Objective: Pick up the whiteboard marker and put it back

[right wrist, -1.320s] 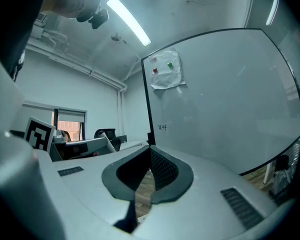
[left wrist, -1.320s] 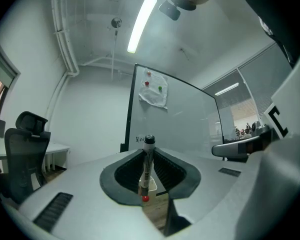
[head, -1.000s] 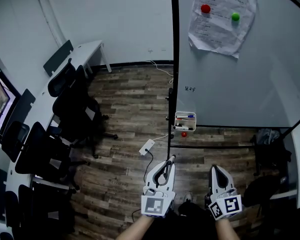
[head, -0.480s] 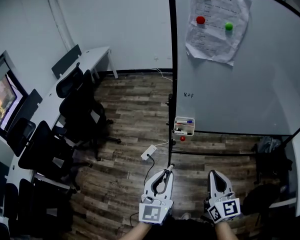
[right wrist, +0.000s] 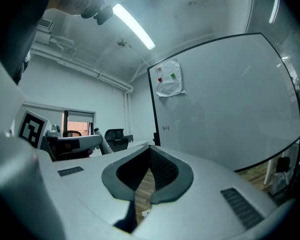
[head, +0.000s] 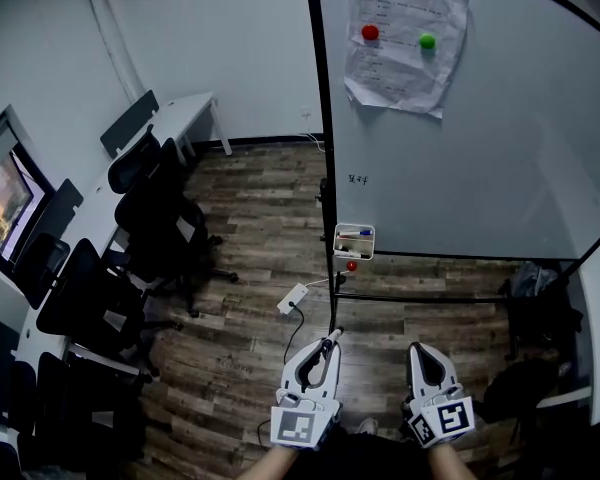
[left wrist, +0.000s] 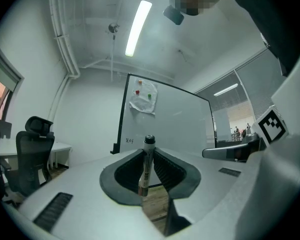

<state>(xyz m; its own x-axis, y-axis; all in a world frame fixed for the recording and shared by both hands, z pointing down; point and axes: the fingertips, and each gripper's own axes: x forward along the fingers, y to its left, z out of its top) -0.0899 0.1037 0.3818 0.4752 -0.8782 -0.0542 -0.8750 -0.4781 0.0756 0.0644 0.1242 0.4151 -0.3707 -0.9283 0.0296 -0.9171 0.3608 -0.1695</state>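
My left gripper (head: pixel 332 338) is shut on a whiteboard marker (head: pixel 330 346) with a black cap; the marker stands upright between the pads (left wrist: pixel 146 164), cap on top. The gripper (left wrist: pixel 149 150) points level toward the whiteboard (left wrist: pixel 165 119). My right gripper (head: pixel 418 350) sits beside it at the bottom of the head view, its jaws closed with nothing between them (right wrist: pixel 150 148). Ahead, a small white marker tray (head: pixel 354 240) holding a few markers hangs at the lower left corner of the whiteboard (head: pixel 480 128), well beyond both grippers.
A paper sheet (head: pixel 405 38) is pinned to the board with coloured magnets; a red magnet (head: pixel 351 265) sits below the tray. A white power strip (head: pixel 293 297) with its cable lies on the wood floor. Black office chairs (head: pixel 150 218) and desks line the left side.
In the head view the whiteboard, tray and paper have shifted left. Both grippers stay low in the frame, side by side, the left still holding the marker.
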